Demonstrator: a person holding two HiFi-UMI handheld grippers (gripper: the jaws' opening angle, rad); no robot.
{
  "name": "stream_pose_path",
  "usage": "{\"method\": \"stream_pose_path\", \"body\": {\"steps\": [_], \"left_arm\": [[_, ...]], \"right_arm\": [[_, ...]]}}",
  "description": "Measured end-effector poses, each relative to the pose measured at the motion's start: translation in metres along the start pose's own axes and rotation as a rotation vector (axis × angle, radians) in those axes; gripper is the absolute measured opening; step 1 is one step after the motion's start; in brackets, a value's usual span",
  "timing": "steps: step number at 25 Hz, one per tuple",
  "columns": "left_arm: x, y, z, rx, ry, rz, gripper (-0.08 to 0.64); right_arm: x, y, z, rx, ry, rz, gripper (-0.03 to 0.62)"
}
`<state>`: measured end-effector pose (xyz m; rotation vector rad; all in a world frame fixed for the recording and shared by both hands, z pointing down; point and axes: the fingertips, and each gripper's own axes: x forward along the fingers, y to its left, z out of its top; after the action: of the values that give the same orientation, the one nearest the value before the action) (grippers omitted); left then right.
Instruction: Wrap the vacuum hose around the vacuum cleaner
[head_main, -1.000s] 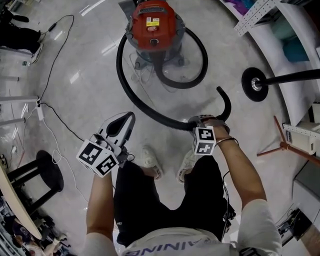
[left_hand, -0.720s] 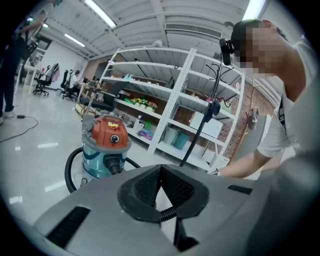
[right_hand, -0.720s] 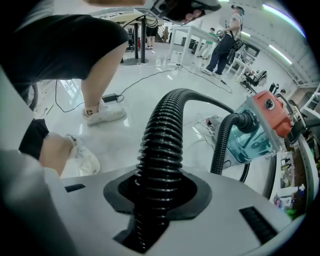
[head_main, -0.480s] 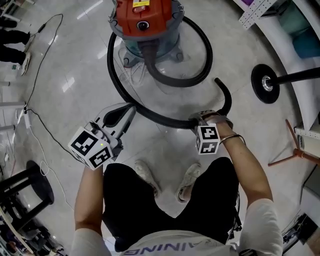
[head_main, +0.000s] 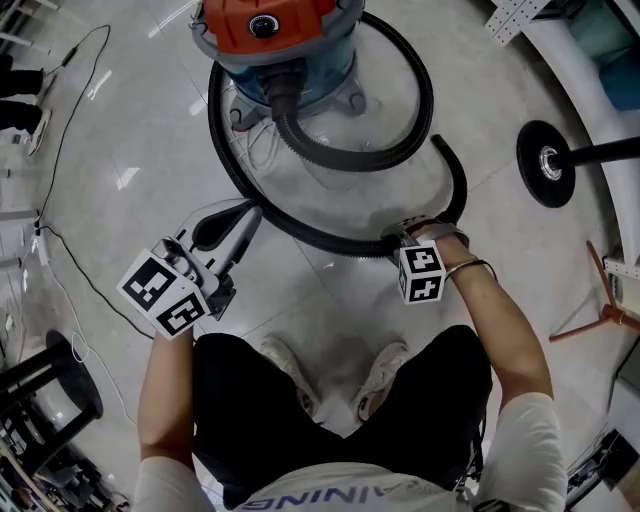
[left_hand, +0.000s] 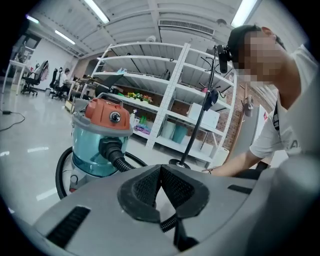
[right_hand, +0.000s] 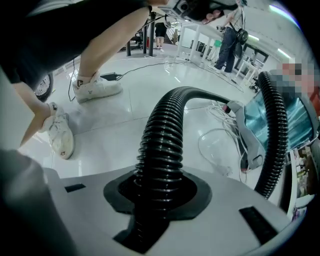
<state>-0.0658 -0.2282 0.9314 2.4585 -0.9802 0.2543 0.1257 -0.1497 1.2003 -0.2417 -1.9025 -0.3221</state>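
Observation:
The vacuum cleaner (head_main: 265, 30), orange-topped with a clear blue drum, stands on the floor at the top of the head view. Its black ribbed hose (head_main: 300, 232) leaves the drum, loops round the front and runs across to my right gripper (head_main: 395, 238), which is shut on it. The hose's free end (head_main: 455, 180) curls up past that grip. In the right gripper view the hose (right_hand: 165, 145) rises from between the jaws of the right gripper (right_hand: 157, 187). My left gripper (head_main: 245, 215) hangs just beside the hose loop, its pads (left_hand: 142, 187) meeting at the tips with nothing between them.
A black round stand base (head_main: 548, 162) sits at the right, white shelving (head_main: 520, 15) behind it. Red tripod legs (head_main: 600, 315) are at the far right. A thin cable (head_main: 60, 130) crosses the floor at left, near a black stool (head_main: 50, 370). The person's shoes (head_main: 290, 365) are below.
The person has stepped toward the vacuum cleaner, which now sits higher and nearer in the head view. Both grippers moved forward with them; the right one still holds the hose.

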Motion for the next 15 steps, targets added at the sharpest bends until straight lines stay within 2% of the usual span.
{"method": "stream_pose_path", "body": {"steps": [3, 8, 11, 15], "left_arm": [[0.001, 0.007, 0.0, -0.019, -0.024, -0.003, 0.017], [0.003, 0.015, -0.012, -0.029, -0.016, -0.009, 0.017], [0.001, 0.022, -0.016, -0.054, -0.012, 0.008, 0.017], [-0.006, 0.026, -0.027, -0.051, 0.019, 0.037, 0.017]], "right_arm": [[0.017, 0.003, -0.004, 0.001, -0.01, 0.037, 0.117], [0.04, 0.013, -0.004, 0.019, -0.024, 0.155, 0.115], [0.057, 0.018, -0.007, 0.013, -0.006, 0.192, 0.115], [0.071, 0.027, -0.009, 0.055, 0.02, 0.258, 0.133]]}}
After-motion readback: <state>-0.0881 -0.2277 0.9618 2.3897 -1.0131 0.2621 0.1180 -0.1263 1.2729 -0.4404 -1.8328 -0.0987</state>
